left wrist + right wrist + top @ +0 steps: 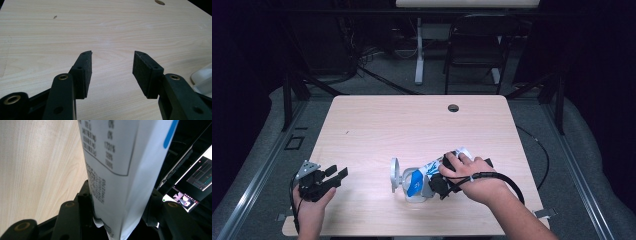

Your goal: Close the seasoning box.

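Right gripper (443, 186) is clamped on a white carton (117, 170) – in the right gripper view both jaws press its flanks, printed panel running up between them. From the high view the carton (439, 167) sits tilted over a clear jug (414, 184) near the front middle of the table (377, 120), blue label facing down into it; looks like a pour in hand, though I cannot see any liquid. The jug's round lid or base shows at its left end, and whether it lies on its side I cannot tell for sure.

Left gripper (329, 177) rests at the front left corner, well apart from the action – jaws wide, nothing but bare wood between them in the left gripper view (112, 67).

The carton looks like coated paperboard: light when low, sloshy and heavier when full, walls that dent if squeezed hard. Flat sides give the pads good purchase, so mid-body across the narrow faces is the place to hold. The coating may be slick – firm but gentle pressure, I reckon
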`<action>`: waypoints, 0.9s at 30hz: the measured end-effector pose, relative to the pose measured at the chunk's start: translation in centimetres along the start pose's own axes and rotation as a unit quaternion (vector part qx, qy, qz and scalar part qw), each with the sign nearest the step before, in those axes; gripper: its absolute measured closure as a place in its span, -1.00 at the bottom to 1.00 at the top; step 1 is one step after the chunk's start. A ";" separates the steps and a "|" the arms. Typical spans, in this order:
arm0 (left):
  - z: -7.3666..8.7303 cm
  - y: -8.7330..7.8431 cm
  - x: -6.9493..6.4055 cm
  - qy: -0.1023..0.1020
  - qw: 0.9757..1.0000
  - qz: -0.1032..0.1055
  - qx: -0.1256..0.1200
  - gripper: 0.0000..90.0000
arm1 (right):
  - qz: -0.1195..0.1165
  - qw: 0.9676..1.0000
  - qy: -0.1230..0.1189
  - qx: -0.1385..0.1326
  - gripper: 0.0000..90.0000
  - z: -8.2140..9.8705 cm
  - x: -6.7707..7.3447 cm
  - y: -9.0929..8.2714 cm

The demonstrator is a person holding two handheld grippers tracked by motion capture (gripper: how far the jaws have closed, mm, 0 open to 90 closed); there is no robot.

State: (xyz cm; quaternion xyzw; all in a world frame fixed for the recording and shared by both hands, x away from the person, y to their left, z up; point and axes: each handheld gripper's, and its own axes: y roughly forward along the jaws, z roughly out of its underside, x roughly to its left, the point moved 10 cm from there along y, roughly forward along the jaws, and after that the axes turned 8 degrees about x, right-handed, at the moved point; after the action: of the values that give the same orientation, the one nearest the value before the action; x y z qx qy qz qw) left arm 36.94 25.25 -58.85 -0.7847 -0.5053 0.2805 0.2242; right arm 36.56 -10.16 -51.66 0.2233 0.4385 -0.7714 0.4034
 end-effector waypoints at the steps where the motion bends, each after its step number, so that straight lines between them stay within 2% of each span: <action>1: 0.0 0.0 0.0 -0.001 1.000 0.000 0.000 0.12 | 0.000 1.000 -0.001 0.001 0.18 0.0 0.0 0.0; 27: 0.0 0.0 0.1 -0.001 1.000 0.000 0.000 0.12 | -0.005 1.000 -0.006 0.002 0.20 0.0 0.0 -0.1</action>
State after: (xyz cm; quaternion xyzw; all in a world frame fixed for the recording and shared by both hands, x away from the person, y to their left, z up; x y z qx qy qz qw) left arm 36.93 25.33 -58.89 -0.7845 -0.5055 0.2814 0.2233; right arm 36.47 -10.16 -51.61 0.2169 0.4354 -0.7759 0.4017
